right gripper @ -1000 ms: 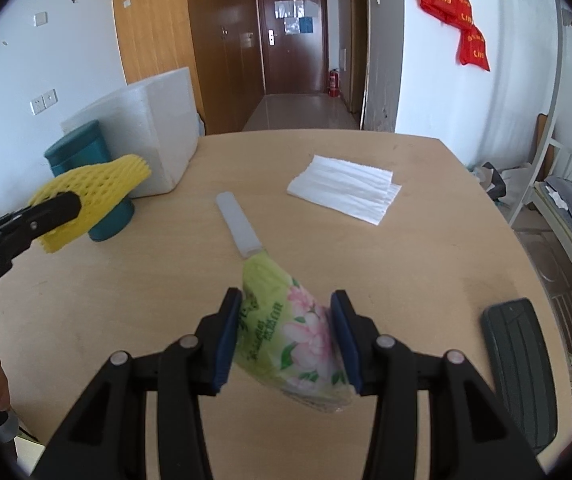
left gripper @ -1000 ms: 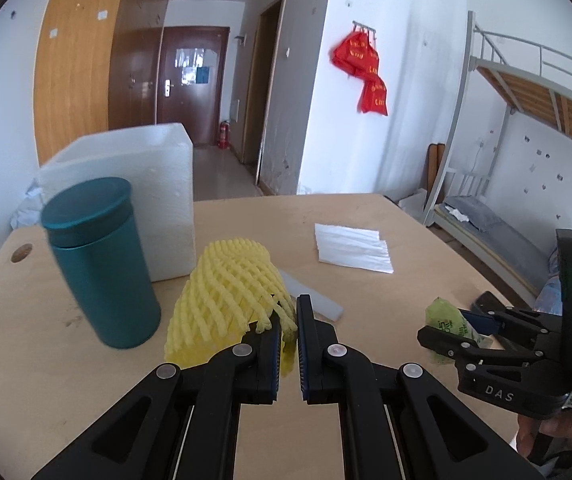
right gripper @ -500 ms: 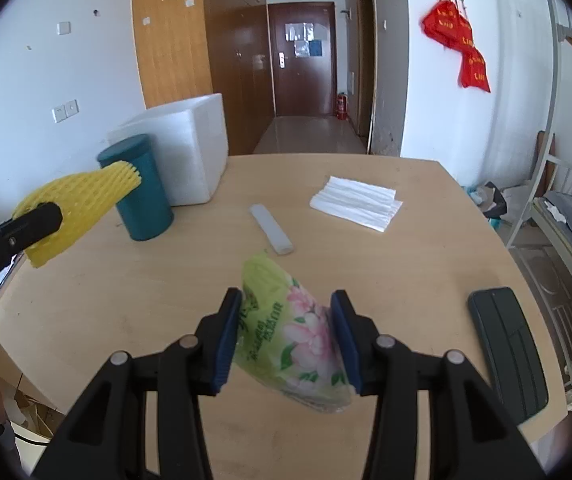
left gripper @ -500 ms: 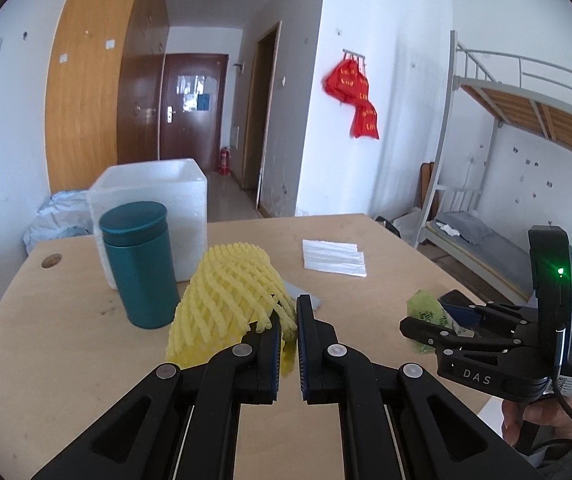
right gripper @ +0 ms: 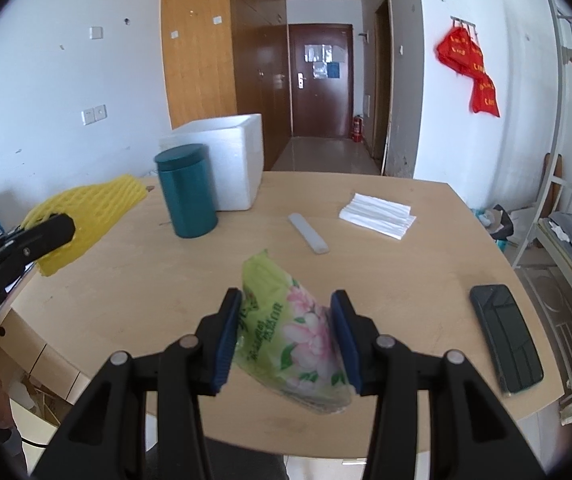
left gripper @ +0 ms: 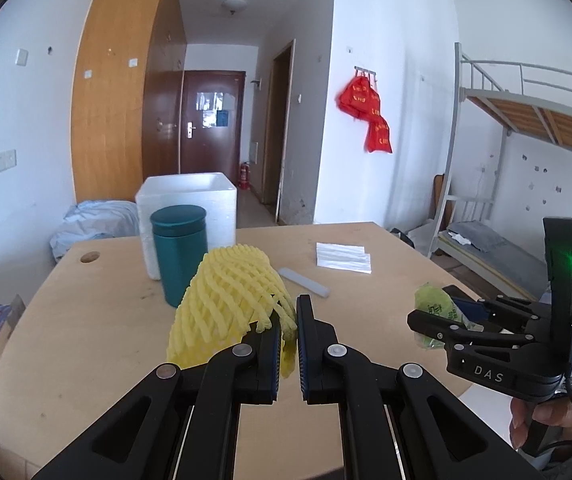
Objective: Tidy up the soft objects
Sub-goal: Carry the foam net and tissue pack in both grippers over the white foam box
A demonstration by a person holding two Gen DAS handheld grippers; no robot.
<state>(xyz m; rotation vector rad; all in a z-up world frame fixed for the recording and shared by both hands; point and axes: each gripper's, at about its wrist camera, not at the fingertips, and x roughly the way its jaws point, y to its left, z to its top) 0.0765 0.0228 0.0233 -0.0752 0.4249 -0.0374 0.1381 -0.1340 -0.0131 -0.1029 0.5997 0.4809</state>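
Left gripper (left gripper: 286,328) clamping the yellow foam net (left gripper: 226,304) by its frayed edge, above the bench (left gripper: 106,340) near edge. Right gripper (right gripper: 286,336) squeezing the floral tissue pack (right gripper: 290,336) at mid-body, clear of the bench. Both likely handling light and compressible — gripping gently, wrapper probably slippery. Likely heading for the white foam box (right gripper: 226,156) at the far left corner.
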